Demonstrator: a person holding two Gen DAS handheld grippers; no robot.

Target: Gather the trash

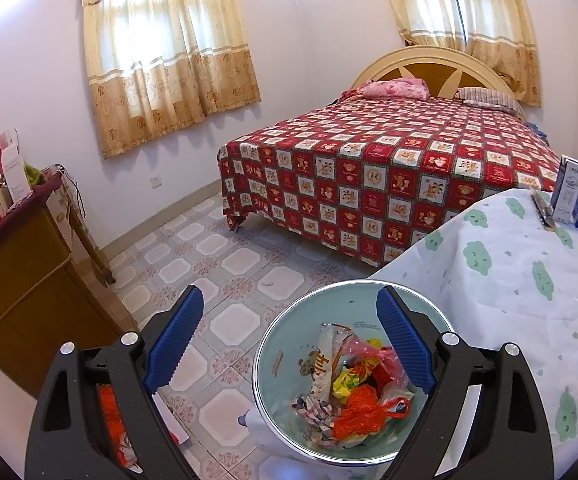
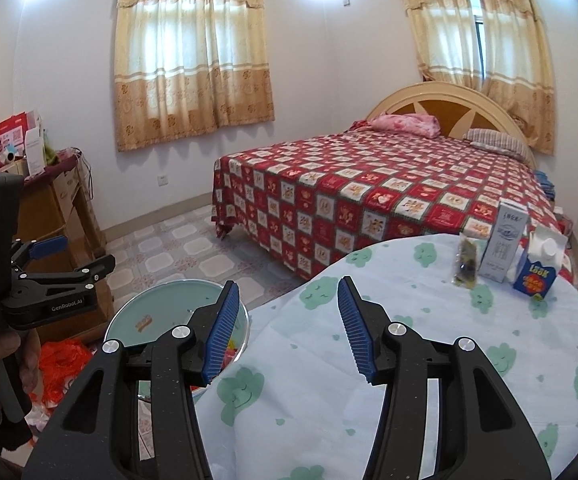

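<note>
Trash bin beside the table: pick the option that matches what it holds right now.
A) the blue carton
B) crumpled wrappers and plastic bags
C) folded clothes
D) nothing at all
B: the left wrist view looks down into the trash bin and shows crumpled wrappers and plastic bags piled at its bottom, while the blue carton stands on the table.

Trash partly collected
Crumpled wrappers (image 1: 353, 388) are heaped in the bin (image 1: 289, 328); cartons (image 2: 505, 246) are left upright on the counter (image 2: 409, 360).
</note>
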